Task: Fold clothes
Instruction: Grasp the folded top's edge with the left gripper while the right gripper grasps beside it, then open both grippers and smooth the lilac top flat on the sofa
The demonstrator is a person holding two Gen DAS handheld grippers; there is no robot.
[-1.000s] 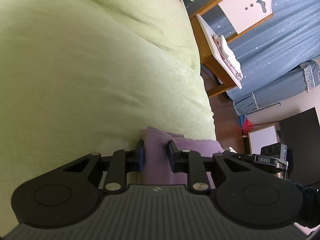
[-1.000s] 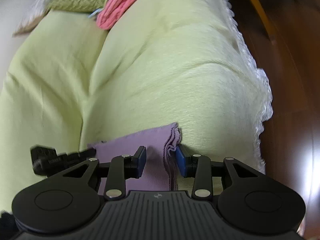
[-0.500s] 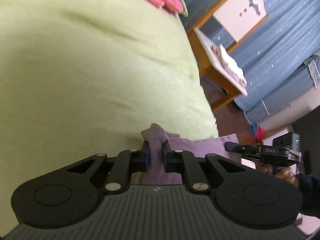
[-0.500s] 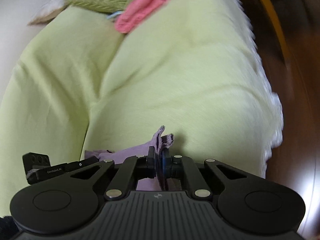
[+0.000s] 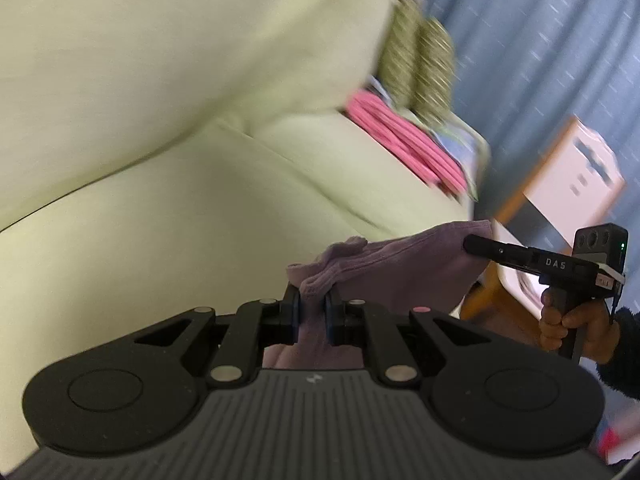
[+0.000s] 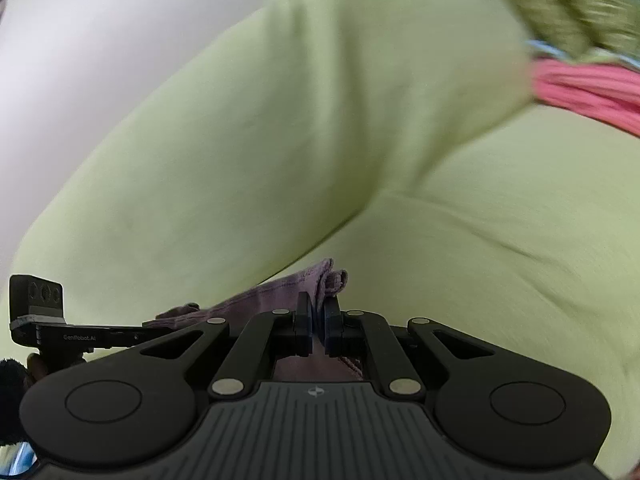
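A purple garment (image 5: 392, 268) hangs stretched between both grippers, lifted above a light green sofa (image 5: 160, 208). My left gripper (image 5: 312, 308) is shut on one bunched corner of it. My right gripper (image 6: 318, 320) is shut on the other corner (image 6: 320, 280). In the left wrist view the right gripper (image 5: 472, 242) shows at the right, clamped on the garment's far edge. In the right wrist view the left gripper (image 6: 148, 326) shows at the lower left. Most of the garment hangs below, hidden by the gripper bodies.
Folded pink clothes (image 5: 404, 140) and a green patterned cushion (image 5: 416, 64) lie at the sofa's far end. A wooden chair with a white seat (image 5: 560, 200) stands beyond it, before a blue curtain (image 5: 540, 40). A white wall (image 6: 80, 60) is behind the sofa.
Both grippers closed on the purple garment's corners and lifted it off the sofa seat. Both views have tilted up toward the sofa back.
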